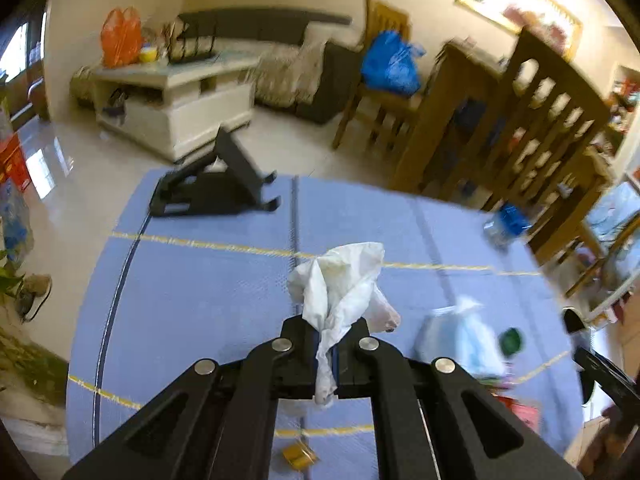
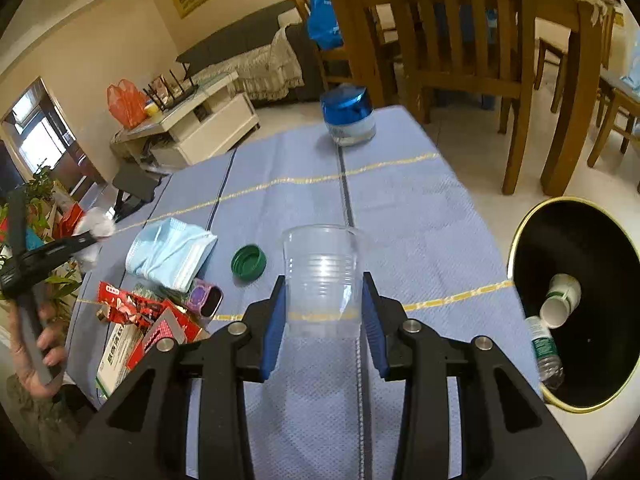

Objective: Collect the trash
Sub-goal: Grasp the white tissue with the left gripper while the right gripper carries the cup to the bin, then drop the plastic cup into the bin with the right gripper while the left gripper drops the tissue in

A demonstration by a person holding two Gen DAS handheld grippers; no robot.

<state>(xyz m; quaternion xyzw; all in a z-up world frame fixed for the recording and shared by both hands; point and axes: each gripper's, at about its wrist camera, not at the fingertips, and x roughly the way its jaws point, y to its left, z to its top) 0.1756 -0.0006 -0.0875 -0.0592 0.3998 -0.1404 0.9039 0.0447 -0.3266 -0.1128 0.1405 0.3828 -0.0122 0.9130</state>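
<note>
From the left wrist view, the left gripper (image 1: 325, 354) has its jaws pressed together on a crumpled white tissue (image 1: 340, 280), which sticks up from between the pads and hangs clear above the blue cloth (image 1: 200, 280) of the tabletop; that piece reads as picked up but not yet binned. Beyond it, toward the right edge of the tabletop, lie a blurred face mask (image 1: 466, 336) and a green bottle cap (image 1: 511, 340), and a small yellow scrap (image 1: 298, 456) sits near the near edge. From the right wrist view, the right gripper (image 2: 324, 316) has its jaws part-way in, pinching a clear plastic cup (image 2: 322, 276) by its lower sides, upright over the middle of the tabletop. Just off the right edge stands a black bin (image 2: 520, 240) on the floor, already holding a white cup (image 2: 560, 300) and a plastic bottle (image 2: 546, 356), so some trash looks collected. Still on the cloth toward the left edge are the face mask (image 2: 170, 250), the green bottle cap (image 2: 249, 262), a purple wrapper (image 2: 208, 298) and torn red packaging (image 2: 136, 308); a blue-topped jar (image 2: 349, 116) stands at the far edge. The task seems roughly midway: two pieces in hand, several left.
</note>
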